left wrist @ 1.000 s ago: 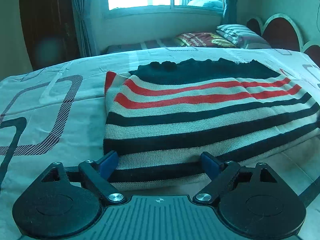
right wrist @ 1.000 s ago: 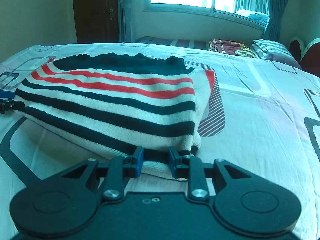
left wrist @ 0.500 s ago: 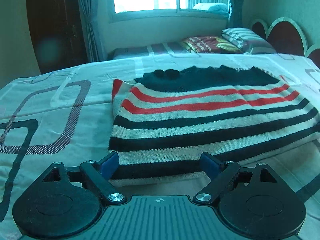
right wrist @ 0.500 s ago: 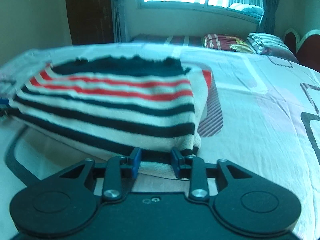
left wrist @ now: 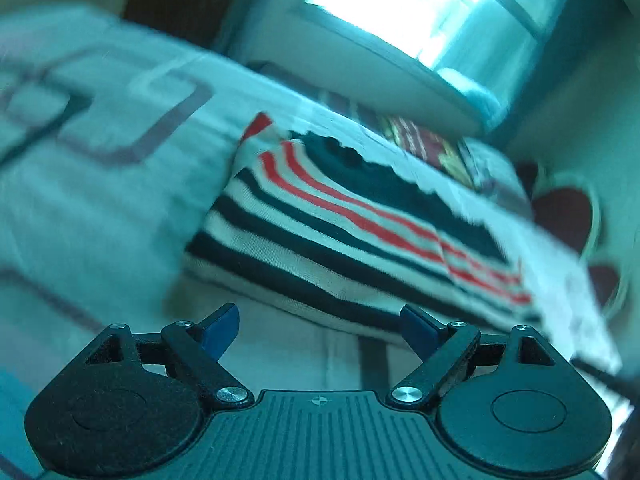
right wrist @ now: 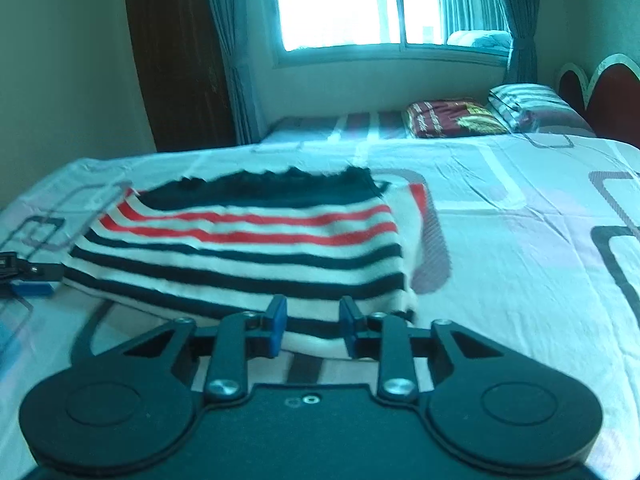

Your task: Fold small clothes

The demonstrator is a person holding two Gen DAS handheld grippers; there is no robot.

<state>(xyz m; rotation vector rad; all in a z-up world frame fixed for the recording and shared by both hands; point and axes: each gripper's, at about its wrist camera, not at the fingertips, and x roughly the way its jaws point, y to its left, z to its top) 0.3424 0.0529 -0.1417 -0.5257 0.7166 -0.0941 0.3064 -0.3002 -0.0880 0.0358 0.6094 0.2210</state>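
Right gripper (right wrist: 311,326): nearest, at 6 o'clock in its own view; black arms, blue pads; jaws narrow and closing, with the sweater's near hem between the pads. I cannot tell whether they press it.
Left gripper (left wrist: 319,326): jaws spread wide, nothing between them but bare sheet; the right pad just beside the sweater's near edge, touch unclear. This view is tilted and blurred.
Left gripper again: seen from the right wrist as a black arm with a blue pad at 9 o'clock, at the sweater's left corner.
Sweater (right wrist: 248,248): folded flat on the bed, just beyond both grippers; ribbed knit, cream with dark bands, two red stripes farther back, a dark ragged far edge.
Sheet (right wrist: 520,248): pale, creased cloth with grey and dark rounded-square outlines, all around the sweater.
Pillows (right wrist: 456,118): at 1 o'clock beyond the bed's far edge, one dark red, one striped.
Headboard (right wrist: 612,92): at 2 o'clock, dark red scalloped shapes with a pale rim.
Window (right wrist: 340,4): bright, at 12 o'clock, curtains on both sides.
Door (right wrist: 176,60): dark wood, at 10 o'clock.
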